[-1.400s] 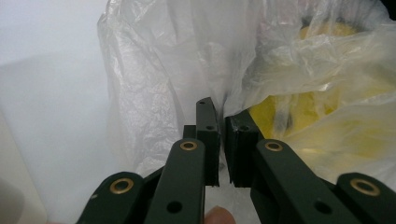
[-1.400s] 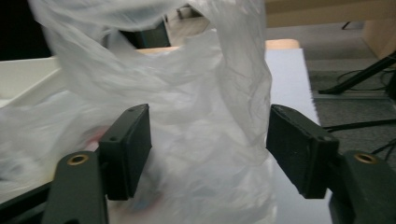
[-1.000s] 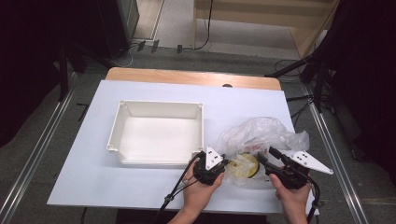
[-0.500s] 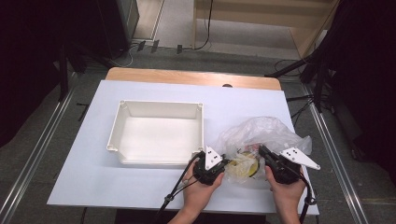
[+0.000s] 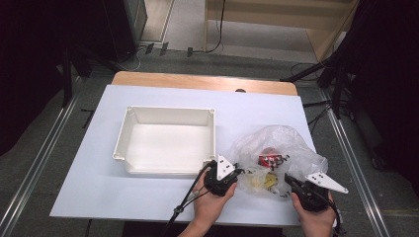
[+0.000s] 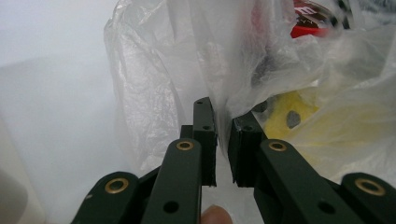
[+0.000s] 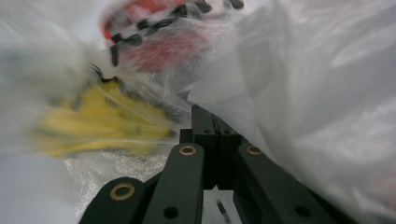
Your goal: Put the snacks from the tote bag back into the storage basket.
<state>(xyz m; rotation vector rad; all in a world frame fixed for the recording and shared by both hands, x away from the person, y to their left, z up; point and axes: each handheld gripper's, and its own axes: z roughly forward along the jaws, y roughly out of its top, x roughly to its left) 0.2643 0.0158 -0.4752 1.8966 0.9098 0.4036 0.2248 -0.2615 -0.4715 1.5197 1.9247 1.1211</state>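
While the left hand-held gripper [image 6: 222, 140] stays pinched on the plastic bag [image 5: 276, 148], the right hand-held gripper [image 5: 292, 181] has slid to the bag's near edge and clenched film, probably to pull it open.

A tray [image 5: 129, 129] sits on the table [image 5: 99, 187], left of the middle. A plastic bag [image 5: 291, 145] lies to its right, near the front. Small packets [image 5: 262, 180] are inside the bag. The left gripper [image 5: 238, 172] touches the bag's left edge, and the right gripper [image 5: 287, 178] touches its front right.
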